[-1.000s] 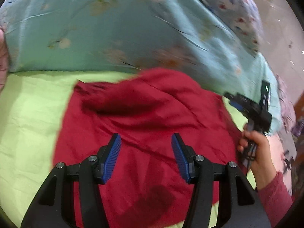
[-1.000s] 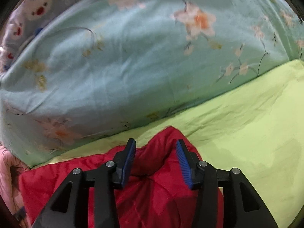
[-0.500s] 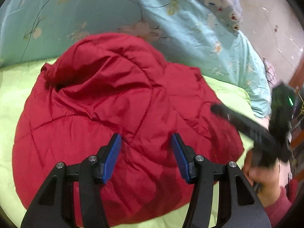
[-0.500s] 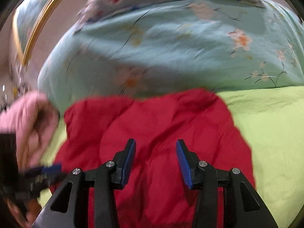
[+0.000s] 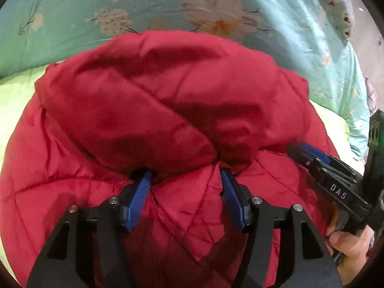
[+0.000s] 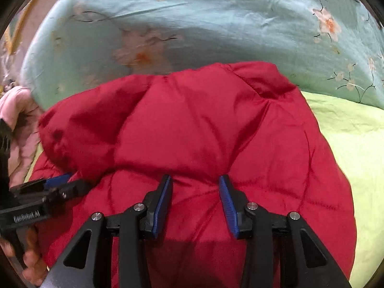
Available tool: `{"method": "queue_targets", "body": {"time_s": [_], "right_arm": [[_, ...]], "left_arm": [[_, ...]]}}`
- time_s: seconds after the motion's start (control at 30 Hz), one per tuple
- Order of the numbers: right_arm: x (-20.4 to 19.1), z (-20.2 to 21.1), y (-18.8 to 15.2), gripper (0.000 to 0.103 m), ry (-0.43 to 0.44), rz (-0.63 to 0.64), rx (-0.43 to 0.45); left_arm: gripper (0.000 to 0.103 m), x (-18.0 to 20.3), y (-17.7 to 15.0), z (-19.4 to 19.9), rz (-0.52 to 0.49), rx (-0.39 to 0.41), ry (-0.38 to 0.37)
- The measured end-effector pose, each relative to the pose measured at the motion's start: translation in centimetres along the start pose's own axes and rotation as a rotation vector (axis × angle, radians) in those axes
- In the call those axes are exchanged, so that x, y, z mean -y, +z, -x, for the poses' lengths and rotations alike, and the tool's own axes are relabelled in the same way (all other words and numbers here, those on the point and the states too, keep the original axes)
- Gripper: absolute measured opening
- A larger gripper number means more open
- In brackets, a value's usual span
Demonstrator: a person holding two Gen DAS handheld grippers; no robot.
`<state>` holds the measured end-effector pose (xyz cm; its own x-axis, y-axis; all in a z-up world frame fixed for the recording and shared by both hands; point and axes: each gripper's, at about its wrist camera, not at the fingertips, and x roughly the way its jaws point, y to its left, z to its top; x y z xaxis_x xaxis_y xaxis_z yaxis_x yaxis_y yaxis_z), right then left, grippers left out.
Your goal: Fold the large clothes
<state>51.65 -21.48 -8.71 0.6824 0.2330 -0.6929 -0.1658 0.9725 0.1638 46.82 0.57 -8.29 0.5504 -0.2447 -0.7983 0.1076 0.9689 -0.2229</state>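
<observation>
While both grippers sit low over the bed, a red quilted jacket [image 5: 148,100] fills the middle of each view, lying on a lime sheet [image 5: 14,93] with a pale blue floral quilt [image 5: 115,12] behind it at 12 o'clock.

From the left wrist, the sheet shows at 9 o'clock. The left gripper [image 5: 186,180] points at the jacket's centre, its blue pads spread wide and released; the tips press into the seam where a puffy folded part overlaps the flatter quilted part, with fabric bulging between them but not pinched. At 3 o'clock the right gripper [image 5: 309,153] comes in from the side, its tips touching the jacket's edge, held by a hand [image 5: 345,247] at 4 o'clock.

From the right wrist, pink cloth [image 6: 18,124] lies at 9 o'clock, and below it the left gripper [image 6: 64,182] reaches the jacket's left edge, gripped by a hand [image 6: 28,261] at 7 o'clock. The right gripper [image 6: 195,182] is likewise spread and released, tips resting against the fold line at the jacket's centre. The sheet [image 6: 355,148] runs along 3 o'clock.
</observation>
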Motion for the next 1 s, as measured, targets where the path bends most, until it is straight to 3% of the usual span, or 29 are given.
{"method": "queue_targets", "body": {"time_s": [0.17, 0.37, 0.5, 0.67, 0.77, 0.87, 1.0], "right_arm": [[1.4, -2.3, 1.7, 0.041, -0.002, -0.048, -0.037], [1.9, -3.4, 1.9, 0.041, -0.016, -0.049, -0.019], [1.8, -3.1, 1.2, 0.042, -0.025, -0.045, -0.013], [2.0, -1.1, 0.8, 0.041, -0.002, -0.07, 0.005], [3.7, 0.9, 0.4, 0.041, -0.007, -0.121, 0.031], [5.8, 2.7, -0.3, 0.041, -0.01, -0.151, 0.049], [7.7, 5.2, -1.3, 0.045, -0.085, -0.153, 0.065]], "left_arm": [[0.062, -2.0, 2.8, -1.3, 0.066, -0.029, -0.026], [0.061, -4.3, 4.4, -2.5, 0.126, -0.035, -0.024], [0.061, -3.4, 3.4, -2.1, 0.08, -0.016, 0.022], [0.061, -2.8, 1.5, 0.9, 0.055, -0.001, -0.006], [0.061, -3.7, 0.1, 3.4, 0.031, 0.028, 0.029], [0.061, -5.1, -1.9, 6.1, 0.021, 0.061, -0.003], [0.061, -7.2, -3.9, 8.8, 0.012, 0.09, 0.008]]}}
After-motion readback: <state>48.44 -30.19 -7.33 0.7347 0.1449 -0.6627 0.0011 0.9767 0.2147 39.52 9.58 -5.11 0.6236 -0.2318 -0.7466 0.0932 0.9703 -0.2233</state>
